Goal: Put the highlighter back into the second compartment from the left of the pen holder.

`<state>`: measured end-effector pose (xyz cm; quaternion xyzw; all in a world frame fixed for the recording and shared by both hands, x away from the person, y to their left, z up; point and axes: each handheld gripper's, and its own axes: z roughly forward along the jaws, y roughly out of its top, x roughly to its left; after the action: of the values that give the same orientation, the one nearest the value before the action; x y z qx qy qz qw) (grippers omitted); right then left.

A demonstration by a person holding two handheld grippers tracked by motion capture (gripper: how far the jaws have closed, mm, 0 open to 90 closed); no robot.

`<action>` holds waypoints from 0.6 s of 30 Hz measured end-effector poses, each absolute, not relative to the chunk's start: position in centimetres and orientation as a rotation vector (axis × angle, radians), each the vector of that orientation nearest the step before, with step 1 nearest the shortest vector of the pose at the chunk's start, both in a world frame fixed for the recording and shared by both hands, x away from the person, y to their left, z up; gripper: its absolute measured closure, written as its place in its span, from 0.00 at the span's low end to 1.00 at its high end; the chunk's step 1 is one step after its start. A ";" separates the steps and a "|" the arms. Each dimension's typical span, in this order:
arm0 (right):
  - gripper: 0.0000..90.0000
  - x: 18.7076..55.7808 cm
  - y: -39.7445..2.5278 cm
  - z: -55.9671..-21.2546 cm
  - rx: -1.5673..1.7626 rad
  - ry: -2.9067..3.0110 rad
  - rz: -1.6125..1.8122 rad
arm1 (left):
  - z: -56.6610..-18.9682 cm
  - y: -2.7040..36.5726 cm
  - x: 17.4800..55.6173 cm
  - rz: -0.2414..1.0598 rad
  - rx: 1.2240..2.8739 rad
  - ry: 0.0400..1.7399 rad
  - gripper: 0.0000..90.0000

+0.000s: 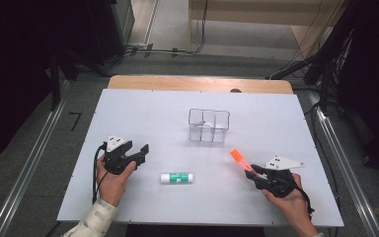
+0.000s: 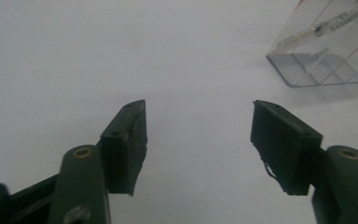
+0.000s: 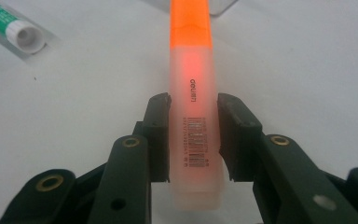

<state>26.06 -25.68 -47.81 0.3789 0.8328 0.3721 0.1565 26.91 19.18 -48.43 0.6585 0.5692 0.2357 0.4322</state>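
An orange highlighter with a translucent barrel and orange cap is clamped between the jaws of my right gripper at the table's right front; its cap points up and left toward the clear box. A green and white glue stick lies flat at the front middle of the table. My left gripper rests at the left, jaws wide apart with only bare table between them. A clear plastic organizer box with dividers stands at the centre.
The white table top ends in a wooden strip at the far edge. Metal rails run along both sides on the floor, and cables and dark stands lie beyond the table.
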 end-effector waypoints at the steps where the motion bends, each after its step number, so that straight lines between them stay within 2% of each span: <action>1: 0.72 26.1 -25.5 -47.7 1.081 2.385 1.068 | -48.4 19.0 26.9 0.589 1.652 1.406 0.46; 13: 0.72 27.2 -23.1 -46.7 1.015 2.389 1.129 | -47.7 16.1 27.4 0.584 1.746 1.295 0.98; 18: 0.72 27.7 -22.2 -46.2 0.993 2.384 1.156 | -47.3 15.0 27.5 0.577 1.768 1.242 1.00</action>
<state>27.66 -22.17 -46.24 0.3465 0.8324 0.4036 0.1553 27.54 14.98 -47.31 0.7110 0.4993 0.2319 0.4374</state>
